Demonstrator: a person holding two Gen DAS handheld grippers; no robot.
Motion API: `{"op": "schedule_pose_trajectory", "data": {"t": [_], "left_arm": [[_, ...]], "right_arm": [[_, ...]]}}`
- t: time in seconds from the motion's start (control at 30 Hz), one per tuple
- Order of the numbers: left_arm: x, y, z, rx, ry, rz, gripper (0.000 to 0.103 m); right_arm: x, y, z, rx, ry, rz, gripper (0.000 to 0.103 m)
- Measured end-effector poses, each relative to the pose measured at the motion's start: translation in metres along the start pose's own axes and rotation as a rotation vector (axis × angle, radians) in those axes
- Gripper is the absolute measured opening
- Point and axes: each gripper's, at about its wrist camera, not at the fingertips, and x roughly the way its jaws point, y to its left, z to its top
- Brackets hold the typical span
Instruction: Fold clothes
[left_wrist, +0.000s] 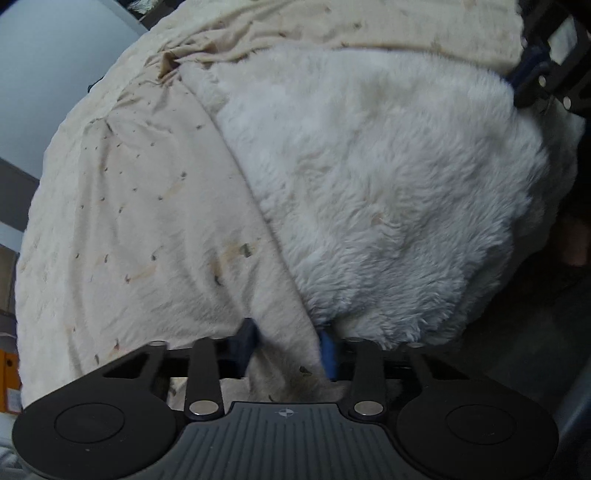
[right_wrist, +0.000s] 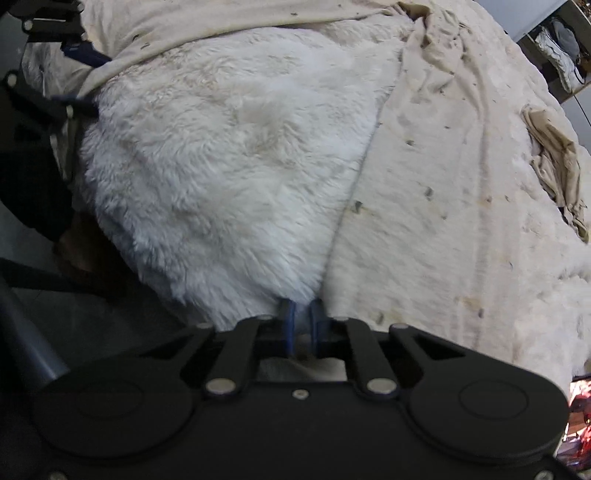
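Observation:
A thick garment is spread out, its white fleece lining (left_wrist: 369, 184) facing up and its cream printed outer cloth (left_wrist: 147, 184) beside it. My left gripper (left_wrist: 290, 347) is shut on a thick fold where cream cloth meets fleece, and its blue fingertips are partly buried. In the right wrist view my right gripper (right_wrist: 303, 323) is shut on the near edge of the fleece (right_wrist: 221, 166), next to the cream cloth (right_wrist: 443, 203). Each gripper shows in the other's view at the far corner of the fleece: the right gripper (left_wrist: 532, 74), the left gripper (right_wrist: 79, 51).
A crumpled beige cloth (right_wrist: 554, 166) lies on the cream surface at the right. Shelves with bags (right_wrist: 561, 44) stand beyond it. Dark floor (left_wrist: 517, 350) shows below the fleece edge. A pale wall (left_wrist: 55, 55) and an orange object (left_wrist: 7, 369) are at the left.

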Motion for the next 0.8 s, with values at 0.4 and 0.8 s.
{"op": "schedule_pose_trajectory", "data": {"t": [0.4, 0.8], "left_arm": [[-0.035, 0.021, 0.016, -0.084, -0.084, -0.148, 0.002], [-0.047, -0.009, 0.058, -0.3, -0.163, -0.636, 0.078]], "right_arm": [[-0.046, 0.025, -0.036, -0.212, 0.023, 0.119, 0.0], [-0.023, -0.157, -0.132, 0.961, -0.152, 0.391, 0.036]]}}
